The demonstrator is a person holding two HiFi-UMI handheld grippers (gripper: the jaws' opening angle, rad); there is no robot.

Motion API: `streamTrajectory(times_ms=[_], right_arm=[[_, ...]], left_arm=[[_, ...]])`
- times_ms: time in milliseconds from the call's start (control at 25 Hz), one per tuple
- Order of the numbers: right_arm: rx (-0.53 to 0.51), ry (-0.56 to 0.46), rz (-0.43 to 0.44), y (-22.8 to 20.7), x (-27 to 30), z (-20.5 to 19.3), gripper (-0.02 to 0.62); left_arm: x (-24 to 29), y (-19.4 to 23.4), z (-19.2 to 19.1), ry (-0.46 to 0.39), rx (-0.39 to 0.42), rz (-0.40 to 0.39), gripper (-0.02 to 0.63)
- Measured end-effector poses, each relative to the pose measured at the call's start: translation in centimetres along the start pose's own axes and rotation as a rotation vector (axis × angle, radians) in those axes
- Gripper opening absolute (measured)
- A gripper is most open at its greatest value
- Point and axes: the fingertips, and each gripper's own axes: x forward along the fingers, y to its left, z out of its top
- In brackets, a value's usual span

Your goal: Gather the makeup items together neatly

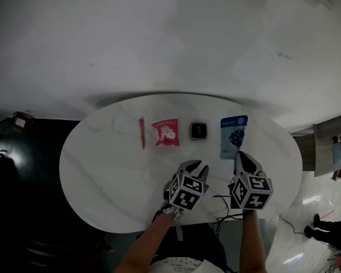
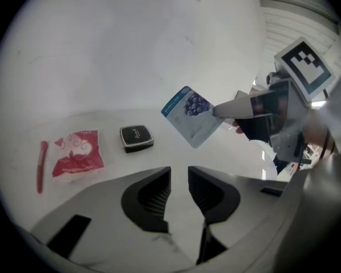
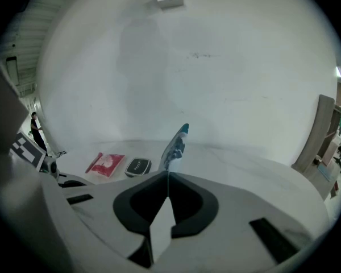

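On the oval white table (image 1: 102, 169) lie, in a row from left to right, a red stick (image 1: 141, 133), a red sachet (image 1: 166, 132) and a black compact (image 1: 198, 130). My right gripper (image 1: 242, 156) is shut on the near edge of a blue sachet (image 1: 233, 134), which shows edge-on, tilted upward, in the right gripper view (image 3: 175, 145). The left gripper view shows that blue sachet (image 2: 190, 115) held off the table by the right gripper (image 2: 219, 111). My left gripper (image 1: 198, 166) hovers in front of the compact, open, with nothing between its jaws (image 2: 179, 172).
A thin cable (image 1: 221, 201) lies at the table's near edge between my arms. Dark floor lies to the left of the table. Wooden furniture (image 1: 329, 144) stands to the right, and a person (image 1: 329, 229) is on the floor at the lower right.
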Motion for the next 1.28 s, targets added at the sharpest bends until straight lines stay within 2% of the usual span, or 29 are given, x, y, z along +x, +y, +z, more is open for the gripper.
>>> streamTrajectory(times_ms=[280, 560, 1080, 1280], right_arm=[[0.002, 0.009, -0.001, 0.3, 2.7, 1.2, 0.026], [-0.001, 0.066, -0.023, 0.1, 5.1, 0.4, 0.026], [0.034, 0.162, -0.126, -2.8, 7.5, -2.1, 0.029], [0.014, 0.189, -0.162, -3.5, 8.0, -2.6, 0.032]], left_arm=[[-0.9, 2.1, 0.1, -0.012, -0.031, 0.028, 0.126], [-0.9, 2.9, 0.0, -0.015, -0.050, 0.028, 0.126], [-0.6, 3.4, -0.2, -0.012, -0.067, 0.015, 0.126], [-0.5, 3.6, -0.3, -0.007, -0.074, 0.013, 0.126]])
